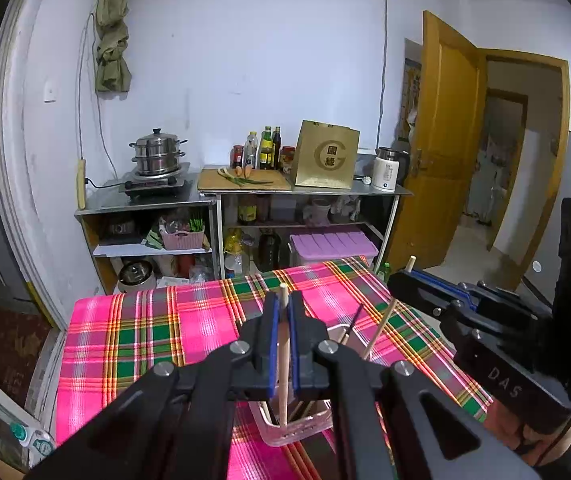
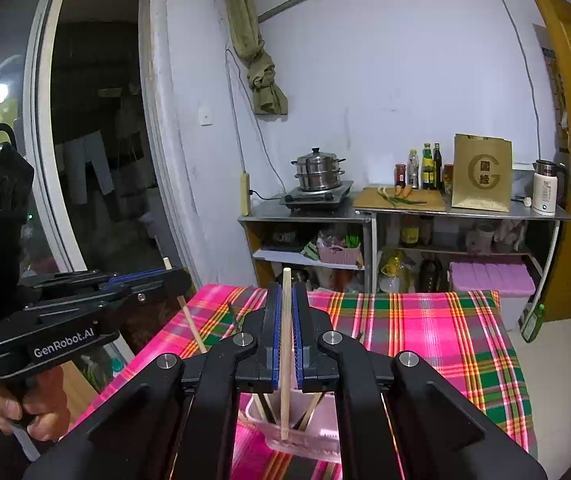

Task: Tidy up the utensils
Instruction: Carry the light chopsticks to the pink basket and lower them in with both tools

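Note:
My left gripper (image 1: 284,310) is shut on a pale wooden chopstick (image 1: 283,360) held upright, its lower end over a pink utensil holder (image 1: 297,428) on the plaid table. My right gripper (image 2: 285,308) is shut on another wooden chopstick (image 2: 285,356), also upright, its tip at the rim of the same pink holder (image 2: 305,440). Several chopsticks stand in the holder. The right gripper shows at the right of the left wrist view (image 1: 409,276). The left gripper shows at the left of the right wrist view (image 2: 169,276).
The table wears a pink and green plaid cloth (image 1: 157,332). Behind it, steel shelves (image 1: 305,192) carry a steamer pot (image 1: 159,152), cutting board, bottles, a gold bag and a kettle. An open wooden door (image 1: 449,140) is at the right.

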`<state>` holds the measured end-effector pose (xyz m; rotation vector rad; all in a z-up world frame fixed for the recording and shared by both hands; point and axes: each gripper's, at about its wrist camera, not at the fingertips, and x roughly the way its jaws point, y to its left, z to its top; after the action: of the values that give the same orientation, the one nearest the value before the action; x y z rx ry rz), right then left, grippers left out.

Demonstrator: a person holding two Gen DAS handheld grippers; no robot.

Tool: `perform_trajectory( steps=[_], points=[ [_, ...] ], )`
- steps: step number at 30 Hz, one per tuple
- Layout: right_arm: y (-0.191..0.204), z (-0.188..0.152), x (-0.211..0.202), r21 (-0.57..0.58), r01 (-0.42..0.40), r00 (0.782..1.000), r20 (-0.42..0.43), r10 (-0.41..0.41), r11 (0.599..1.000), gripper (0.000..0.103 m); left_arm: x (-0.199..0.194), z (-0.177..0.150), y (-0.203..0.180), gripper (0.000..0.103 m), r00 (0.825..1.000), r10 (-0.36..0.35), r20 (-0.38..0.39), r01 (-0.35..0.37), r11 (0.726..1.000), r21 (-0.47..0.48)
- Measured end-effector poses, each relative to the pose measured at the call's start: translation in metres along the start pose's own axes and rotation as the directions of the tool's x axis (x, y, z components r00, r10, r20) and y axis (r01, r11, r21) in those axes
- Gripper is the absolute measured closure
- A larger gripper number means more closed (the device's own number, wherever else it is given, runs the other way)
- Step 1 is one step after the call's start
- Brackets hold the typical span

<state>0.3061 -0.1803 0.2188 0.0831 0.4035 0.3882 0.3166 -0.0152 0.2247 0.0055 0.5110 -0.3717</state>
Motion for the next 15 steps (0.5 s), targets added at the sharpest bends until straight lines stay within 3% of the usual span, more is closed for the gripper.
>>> perform_trajectory(
  steps=[15],
  points=[
    [-0.019, -0.029, 0.046, 0.037, 0.003, 0.998, -0.063, -0.001, 0.999, 0.098, 0.043, -0.022, 0.006, 0.098, 0.999, -0.03, -0.037, 0.03, 1.0, -0.006]
  ],
)
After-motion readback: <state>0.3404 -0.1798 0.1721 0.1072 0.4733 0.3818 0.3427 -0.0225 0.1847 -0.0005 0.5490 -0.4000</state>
